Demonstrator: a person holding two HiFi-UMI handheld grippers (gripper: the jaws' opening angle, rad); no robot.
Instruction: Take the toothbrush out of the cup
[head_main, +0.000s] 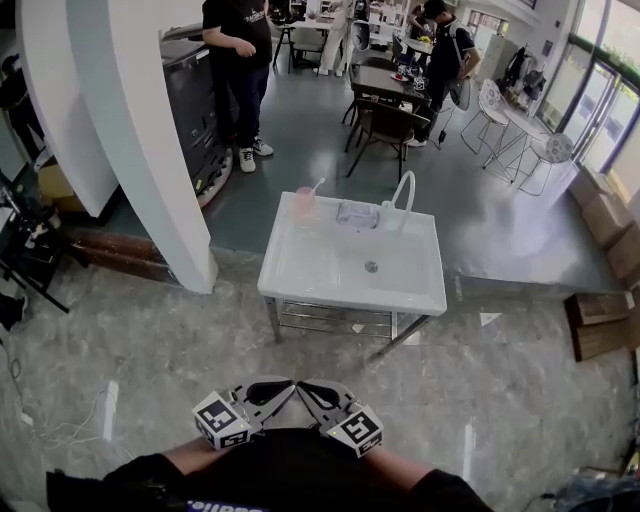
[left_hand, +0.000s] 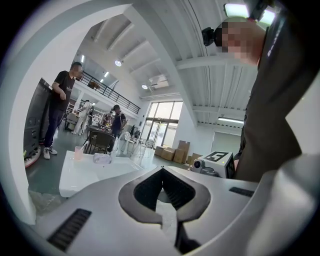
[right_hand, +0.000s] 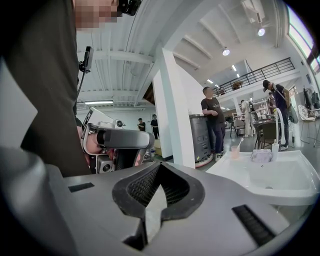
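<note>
A pink cup (head_main: 305, 204) stands on the far left corner of the white sink table (head_main: 300, 270), with a white toothbrush (head_main: 317, 186) leaning out of it. The cup (left_hand: 78, 153) also shows small in the left gripper view, and in the right gripper view the cup (right_hand: 235, 152) shows with the toothbrush (right_hand: 240, 143). Both grippers are held close to my body, well short of the sink. My left gripper (head_main: 283, 386) and right gripper (head_main: 306, 387) point at each other, tips nearly touching. Each is shut with nothing between its jaws.
A curved white faucet (head_main: 403, 190) and a clear tray (head_main: 357, 214) sit at the sink's back edge. A thick white pillar (head_main: 150, 150) rises to the left. People stand by a dark counter (head_main: 195, 110) and among chairs (head_main: 385, 125) beyond. Boxes (head_main: 600, 320) lie right.
</note>
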